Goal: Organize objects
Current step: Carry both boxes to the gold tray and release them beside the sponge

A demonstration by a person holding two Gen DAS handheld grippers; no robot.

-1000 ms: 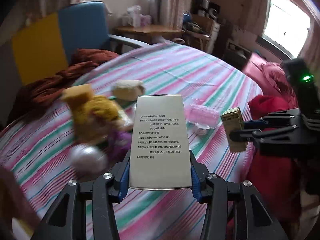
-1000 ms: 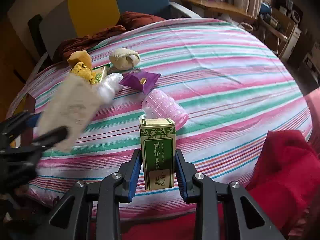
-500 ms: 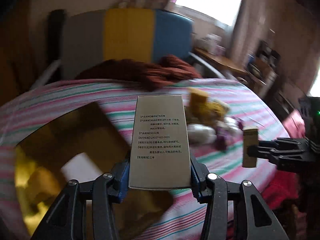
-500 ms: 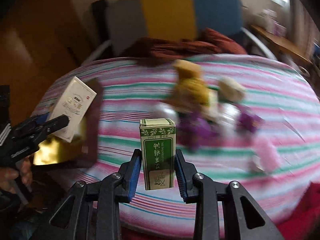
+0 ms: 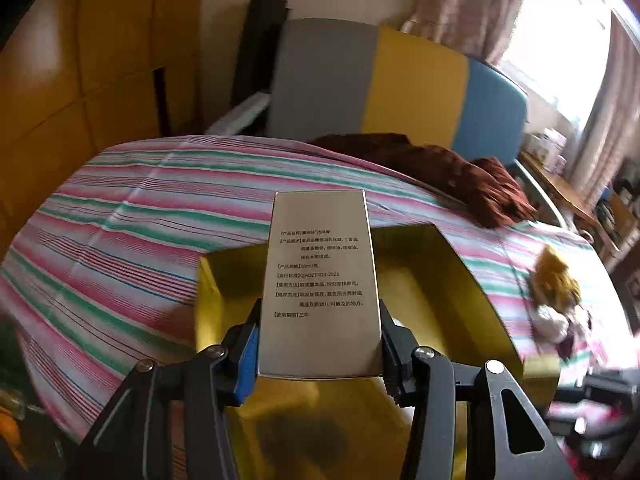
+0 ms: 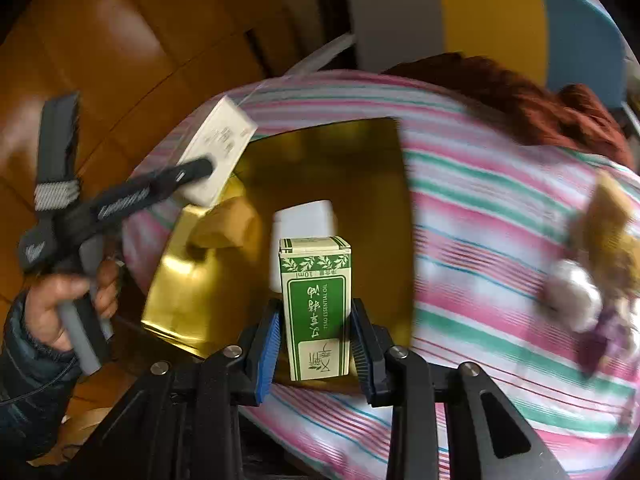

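My left gripper [image 5: 318,344] is shut on a tall white box with printed text [image 5: 320,284] and holds it above an open gold box [image 5: 472,292] on the striped table. In the right wrist view the same white box [image 6: 218,156] hangs over the gold box's [image 6: 360,160] far left corner. My right gripper [image 6: 316,340] is shut on a small green-and-white essential oil box [image 6: 316,308], held upright above the gold box's near side. Inside the gold box lie a white item [image 6: 304,220] and a tan item [image 6: 228,228].
A blurred pile of small things lies at the table's right: a yellow plush [image 5: 556,280], a white lump [image 6: 572,296] and a purple packet [image 6: 604,336]. A brown-red cloth [image 5: 448,176] lies at the far edge before a grey, yellow and blue chair [image 5: 400,84].
Both grippers have swung left with their boxes, from over the pile of small things to above the gold box. Neither has let go.
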